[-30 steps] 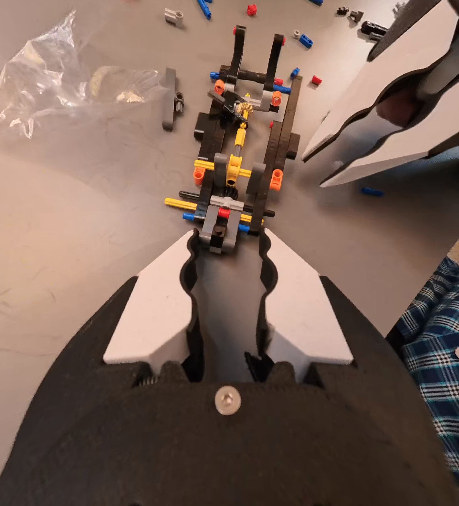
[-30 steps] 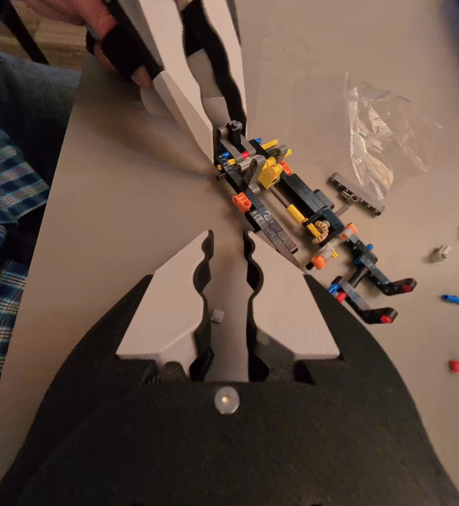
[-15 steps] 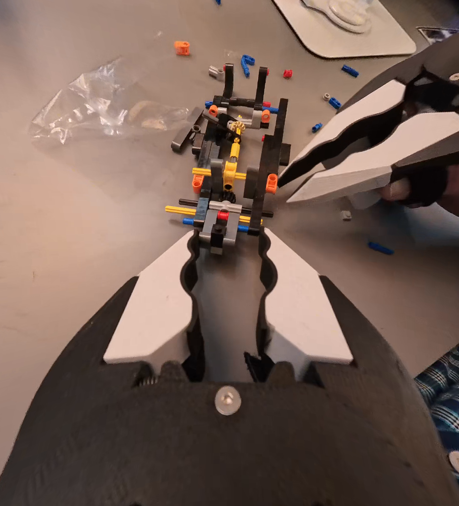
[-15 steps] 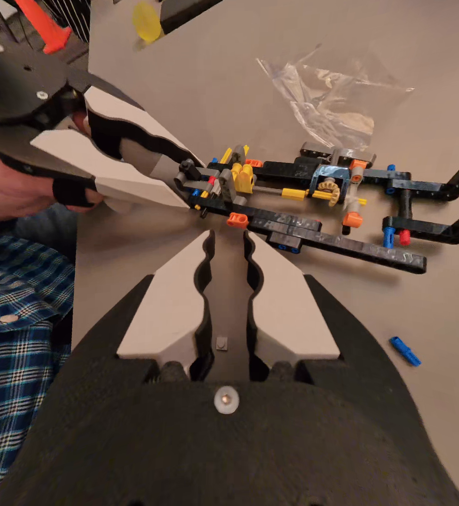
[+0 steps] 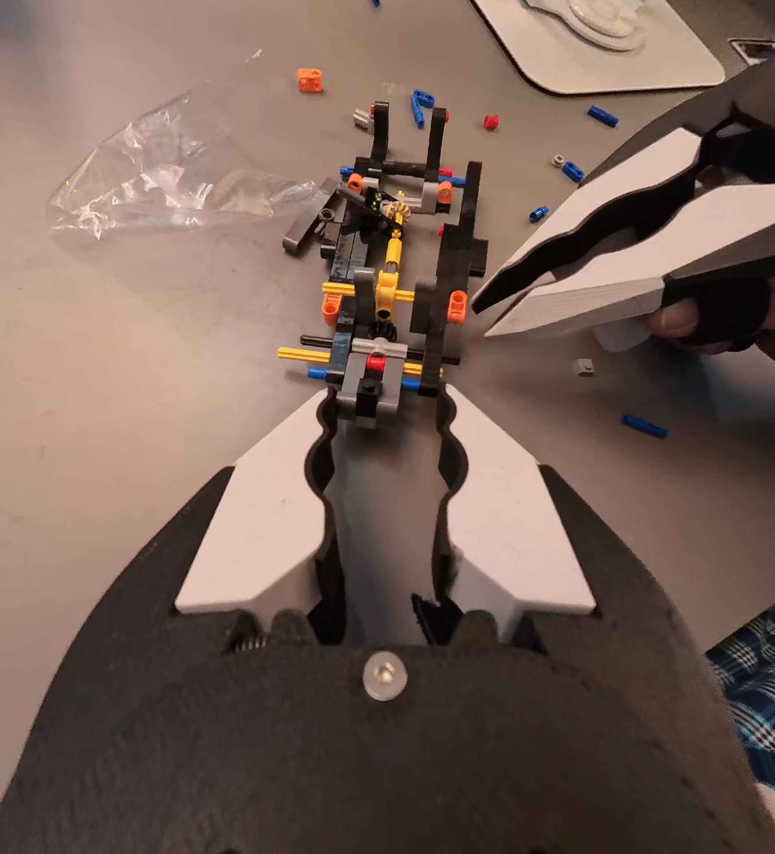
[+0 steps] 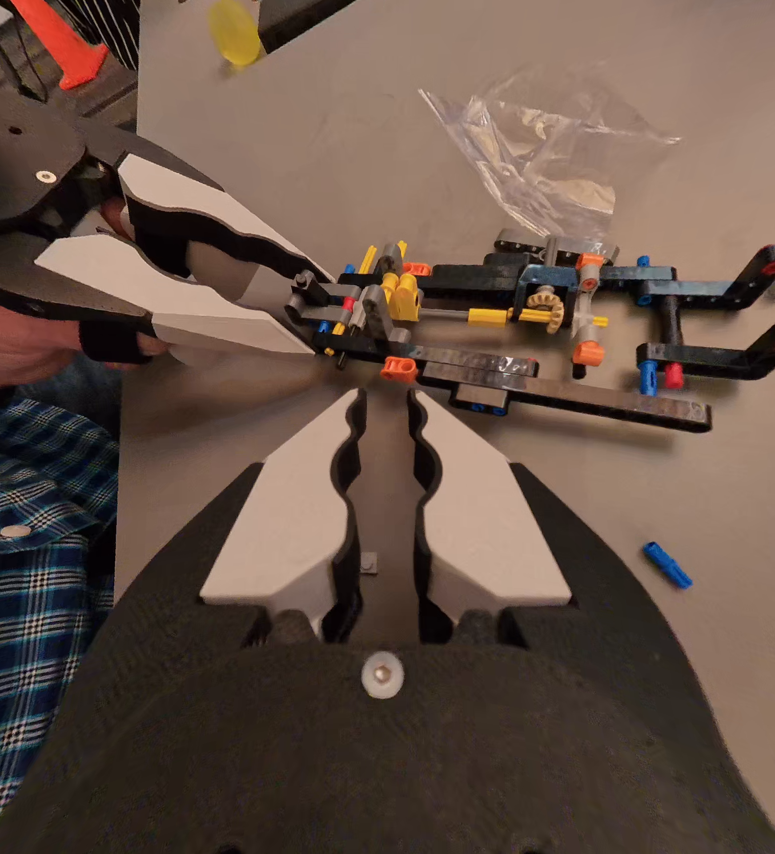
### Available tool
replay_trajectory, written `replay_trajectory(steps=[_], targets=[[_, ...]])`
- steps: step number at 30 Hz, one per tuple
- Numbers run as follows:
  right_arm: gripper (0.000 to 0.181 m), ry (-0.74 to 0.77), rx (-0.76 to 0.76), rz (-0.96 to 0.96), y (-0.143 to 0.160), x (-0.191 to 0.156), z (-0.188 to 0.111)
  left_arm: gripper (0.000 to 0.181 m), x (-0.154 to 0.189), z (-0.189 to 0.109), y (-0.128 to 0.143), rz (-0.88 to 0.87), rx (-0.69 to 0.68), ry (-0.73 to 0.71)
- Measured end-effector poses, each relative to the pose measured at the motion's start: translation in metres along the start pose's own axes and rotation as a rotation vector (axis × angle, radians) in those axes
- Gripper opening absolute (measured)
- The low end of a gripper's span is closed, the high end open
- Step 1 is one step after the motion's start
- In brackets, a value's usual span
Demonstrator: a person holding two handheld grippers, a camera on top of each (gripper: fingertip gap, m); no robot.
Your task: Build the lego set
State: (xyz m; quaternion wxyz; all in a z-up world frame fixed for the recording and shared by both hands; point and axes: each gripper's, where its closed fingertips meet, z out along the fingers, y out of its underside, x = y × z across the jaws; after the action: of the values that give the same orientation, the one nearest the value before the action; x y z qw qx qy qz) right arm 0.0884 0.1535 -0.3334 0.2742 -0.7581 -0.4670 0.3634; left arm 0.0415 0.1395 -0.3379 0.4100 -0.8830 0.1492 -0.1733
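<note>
The Lego chassis [image 5: 390, 286] is a long frame of black beams with yellow axles, orange connectors and a tan gear, lying on the grey table. My left gripper [image 5: 383, 397] is shut on its near end, fingers on either side of the grey and black end block. In the right wrist view the chassis [image 6: 538, 323] lies crosswise, with the left gripper [image 6: 316, 314] clamping its left end. My right gripper [image 6: 385, 395] is empty with the jaws a little apart, tips just short of an orange connector [image 6: 397, 369] on the side beam. It also shows in the left wrist view [image 5: 480, 320].
A clear plastic bag [image 5: 168, 185] lies left of the chassis. Loose parts are scattered about: an orange connector [image 5: 310, 79], a blue pin [image 6: 667, 564], a small grey stud [image 5: 584, 367]. A white mat [image 5: 607, 60] lies far right. The table edge and a plaid sleeve [image 6: 29, 508] are at left. About 7 cm separates my right fingertips from the small grey stud [image 5: 584, 367]. Look for it in the right wrist view [image 6: 365, 562] too.
The chassis, held by the left gripper, has swung round to lie crosswise before the right gripper. The right gripper has come down close to the orange connector on its side.
</note>
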Motion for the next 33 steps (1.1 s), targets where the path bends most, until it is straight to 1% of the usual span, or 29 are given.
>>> replay_trajectory(steps=[4, 14, 19, 24, 33], targets=[[0.018, 0.0, -0.006, -0.004, 0.0001, 0.0005, 0.0018, 0.041, 0.0008, 0.0015, 0.0004, 0.0, -0.007, 0.002], [0.015, 0.009, 0.032, -0.005, -0.0055, 0.0008, 0.0013, 0.041, 0.0003, 0.002, 0.0016, 0.012, -0.015, -0.012], [0.014, 0.002, 0.023, -0.043, -0.004, -0.0031, 0.0023, 0.04, 0.0004, 0.0024, 0.0016, 0.001, -0.016, -0.002], [0.016, 0.045, 0.001, -0.048, 0.0001, 0.005, 0.0003, 0.04, -0.0009, 0.0014, 0.0005, -0.028, -0.007, 0.008], [0.018, 0.017, -0.013, -0.037, 0.0001, 0.0023, 0.0043, 0.04, 0.0013, 0.0032, 0.0024, -0.011, -0.021, 0.002]])
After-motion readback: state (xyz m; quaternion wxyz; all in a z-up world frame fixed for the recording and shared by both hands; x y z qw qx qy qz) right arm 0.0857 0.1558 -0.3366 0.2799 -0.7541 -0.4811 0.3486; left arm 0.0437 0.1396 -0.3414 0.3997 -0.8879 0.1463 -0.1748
